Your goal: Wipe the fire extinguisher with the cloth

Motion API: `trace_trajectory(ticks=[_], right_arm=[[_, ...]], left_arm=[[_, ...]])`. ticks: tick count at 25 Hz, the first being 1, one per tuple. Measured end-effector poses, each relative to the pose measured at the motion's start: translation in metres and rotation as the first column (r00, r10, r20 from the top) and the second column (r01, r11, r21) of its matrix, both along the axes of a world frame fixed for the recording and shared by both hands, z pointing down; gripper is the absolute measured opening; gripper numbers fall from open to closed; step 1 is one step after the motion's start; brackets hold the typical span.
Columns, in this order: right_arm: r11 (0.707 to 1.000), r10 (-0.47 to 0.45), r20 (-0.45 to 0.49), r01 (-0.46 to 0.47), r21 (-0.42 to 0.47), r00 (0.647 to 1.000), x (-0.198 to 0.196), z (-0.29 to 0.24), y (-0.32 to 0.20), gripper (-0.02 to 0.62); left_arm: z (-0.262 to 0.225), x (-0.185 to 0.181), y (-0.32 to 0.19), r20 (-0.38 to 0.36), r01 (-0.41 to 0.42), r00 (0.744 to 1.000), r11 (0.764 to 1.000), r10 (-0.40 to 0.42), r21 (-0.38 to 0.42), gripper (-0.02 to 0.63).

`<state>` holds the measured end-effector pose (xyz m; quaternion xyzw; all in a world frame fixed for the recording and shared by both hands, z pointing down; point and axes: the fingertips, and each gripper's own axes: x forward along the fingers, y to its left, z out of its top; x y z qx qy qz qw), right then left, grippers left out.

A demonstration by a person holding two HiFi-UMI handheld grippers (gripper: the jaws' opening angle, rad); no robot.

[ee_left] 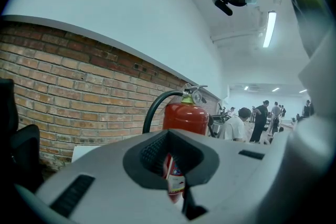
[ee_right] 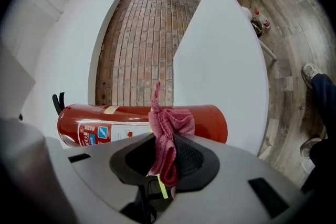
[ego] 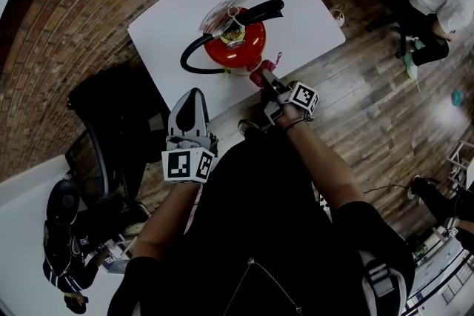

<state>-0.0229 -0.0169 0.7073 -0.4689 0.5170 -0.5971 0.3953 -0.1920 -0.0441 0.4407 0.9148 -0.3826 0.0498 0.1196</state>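
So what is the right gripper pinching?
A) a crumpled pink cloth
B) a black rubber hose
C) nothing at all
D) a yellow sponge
A: the right gripper has its jaws shut on the crumpled pink cloth, just in front of the red metal fire extinguisher.

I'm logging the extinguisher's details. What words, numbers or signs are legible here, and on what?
Fire extinguisher label: blue square sign and rows of print, too blurred to read.
Marker cubes: black-and-white square patterns, no words.
Cloth: no print.
No text can be quoted.
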Motion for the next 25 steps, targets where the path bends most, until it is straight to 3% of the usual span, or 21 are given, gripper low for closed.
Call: trace_trajectory(ticks=[25], right_arm=[[0.992,-0.003,0.011,0.002,0.123,1.000,-0.003,-0.124,0.004,0.100]], left_arm=[[-0.019,-0.001,0.000,-0.038,0.005,0.999,0.999,-0.004,0.034,0.029]])
